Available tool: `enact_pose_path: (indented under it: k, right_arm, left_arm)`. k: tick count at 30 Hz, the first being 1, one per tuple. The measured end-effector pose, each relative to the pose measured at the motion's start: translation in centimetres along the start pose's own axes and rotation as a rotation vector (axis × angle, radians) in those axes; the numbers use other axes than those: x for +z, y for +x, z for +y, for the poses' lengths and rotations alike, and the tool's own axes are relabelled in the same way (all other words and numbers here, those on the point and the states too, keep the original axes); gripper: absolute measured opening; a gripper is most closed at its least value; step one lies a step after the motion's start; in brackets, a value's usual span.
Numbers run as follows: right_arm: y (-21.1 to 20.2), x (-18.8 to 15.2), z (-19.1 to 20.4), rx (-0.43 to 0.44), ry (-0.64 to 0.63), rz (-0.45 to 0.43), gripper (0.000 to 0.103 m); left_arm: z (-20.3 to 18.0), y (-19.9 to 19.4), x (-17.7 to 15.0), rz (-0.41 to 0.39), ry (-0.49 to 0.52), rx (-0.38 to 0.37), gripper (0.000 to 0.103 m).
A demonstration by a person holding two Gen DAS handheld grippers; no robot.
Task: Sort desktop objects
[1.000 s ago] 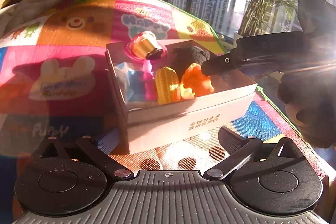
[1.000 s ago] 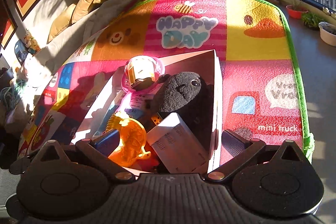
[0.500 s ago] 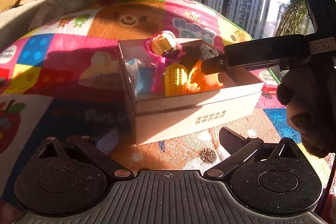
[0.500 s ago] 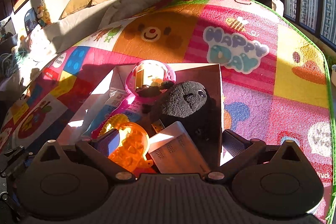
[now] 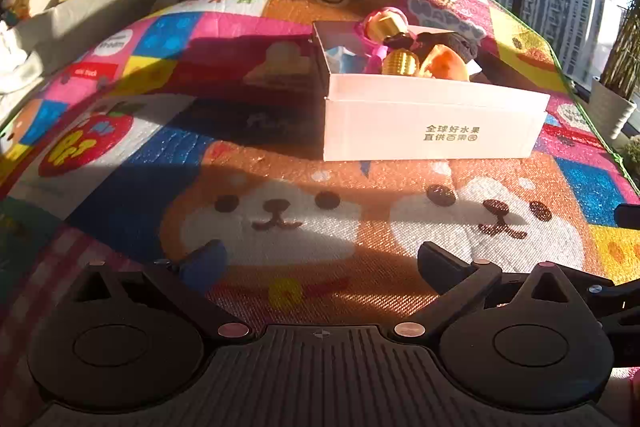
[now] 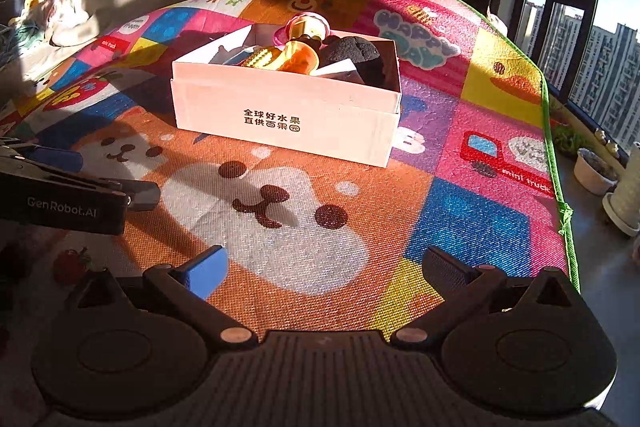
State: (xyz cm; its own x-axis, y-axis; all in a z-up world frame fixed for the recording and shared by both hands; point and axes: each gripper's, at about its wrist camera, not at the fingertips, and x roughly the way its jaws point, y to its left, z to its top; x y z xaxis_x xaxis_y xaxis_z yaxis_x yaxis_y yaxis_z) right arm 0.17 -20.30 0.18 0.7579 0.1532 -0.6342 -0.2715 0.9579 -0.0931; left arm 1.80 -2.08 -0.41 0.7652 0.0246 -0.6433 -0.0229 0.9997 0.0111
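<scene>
Both tongs have drawn back from the white cardboard box (image 6: 286,107) on the play mat (image 6: 460,219); left tongs (image 5: 320,259) and right tongs (image 6: 324,263) gape empty. The black plush toy (image 6: 352,53) inside looks soft and light: pinch its body.

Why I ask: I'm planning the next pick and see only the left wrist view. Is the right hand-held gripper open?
Observer: Yes, the right hand-held gripper is open and empty above the mat.
Operator: What sits by the plush?
Observer: A white packet leans at the near side of the plush, inside the box.
Operator: Where does my hand-held gripper show?
Observer: The left hand-held gripper shows at the right view's left edge, nearer than the box and apart from it.
</scene>
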Motion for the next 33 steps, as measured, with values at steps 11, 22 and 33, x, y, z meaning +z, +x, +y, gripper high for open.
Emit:
enact_pose_path:
  k: [11, 22, 33]
  right_arm:
    - [3.6, 0.8, -1.7, -0.048, 0.153, 0.011, 0.103]
    - [3.5, 0.7, -2.0, -0.038, 0.169, 0.01, 0.103]
    - [3.5, 0.7, -2.0, -0.038, 0.168, 0.01, 0.103]
  left_arm:
    - [-0.2, 0.2, 0.0, 0.0, 0.007, 0.015, 0.103]
    - [-0.2, 0.2, 0.0, 0.001, 0.005, 0.012, 0.103]
    - [-0.2, 0.2, 0.0, 0.001, 0.003, 0.011, 0.103]
